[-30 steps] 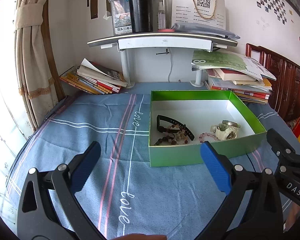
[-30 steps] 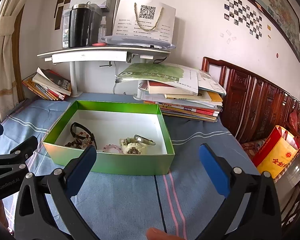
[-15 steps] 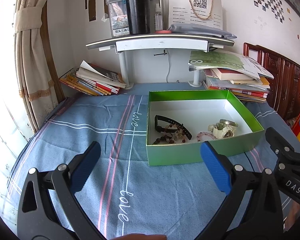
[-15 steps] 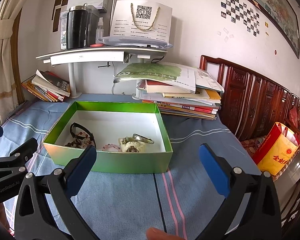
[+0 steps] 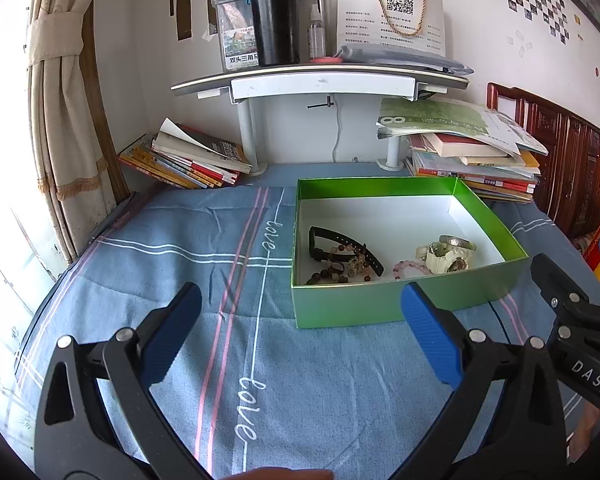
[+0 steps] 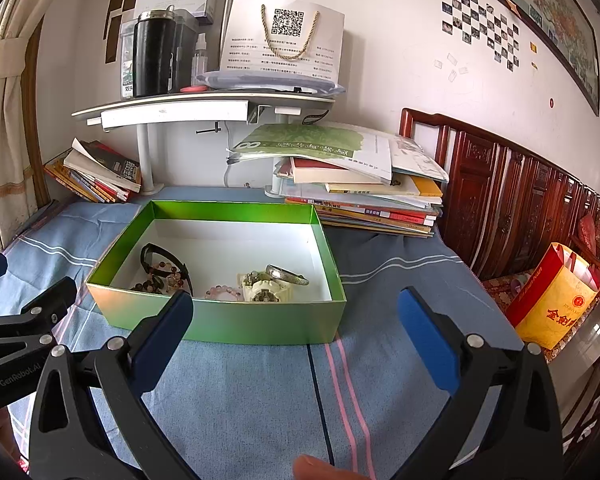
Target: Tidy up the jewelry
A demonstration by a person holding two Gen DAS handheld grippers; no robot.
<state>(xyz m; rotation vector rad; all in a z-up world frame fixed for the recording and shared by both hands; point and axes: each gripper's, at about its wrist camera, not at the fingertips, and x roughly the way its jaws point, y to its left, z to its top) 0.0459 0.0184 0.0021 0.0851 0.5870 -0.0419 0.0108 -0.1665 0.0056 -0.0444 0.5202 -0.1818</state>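
A green box [image 5: 380,312] [image 6: 260,322] with a white inside sits on the blue cloth. In it lie a black strap [image 5: 340,246] [image 6: 160,258], dark bead bracelets [image 5: 332,274] [image 6: 152,286], a pink bead bracelet [image 5: 410,266] [image 6: 222,291], a cream watch [image 5: 448,260] [image 6: 266,290] and a silver bangle [image 6: 287,275]. My left gripper [image 5: 300,332] is open, low over the cloth, to the front left of the box. My right gripper [image 6: 294,328] is open in front of the box's near wall. Neither holds anything.
Stacks of books [image 5: 472,168] [image 6: 364,196] rise behind the box at the right, and leaning books [image 5: 184,160] at the back left. A white shelf [image 5: 320,80] on posts holds a black flask [image 5: 275,20]. A curtain [image 5: 60,100] hangs left; a yellow bag [image 6: 552,304] stands right.
Both grippers have drawn slightly back and up from the box, which sits a little lower and smaller in both views. Jaws stay open; the jewelry has not moved.
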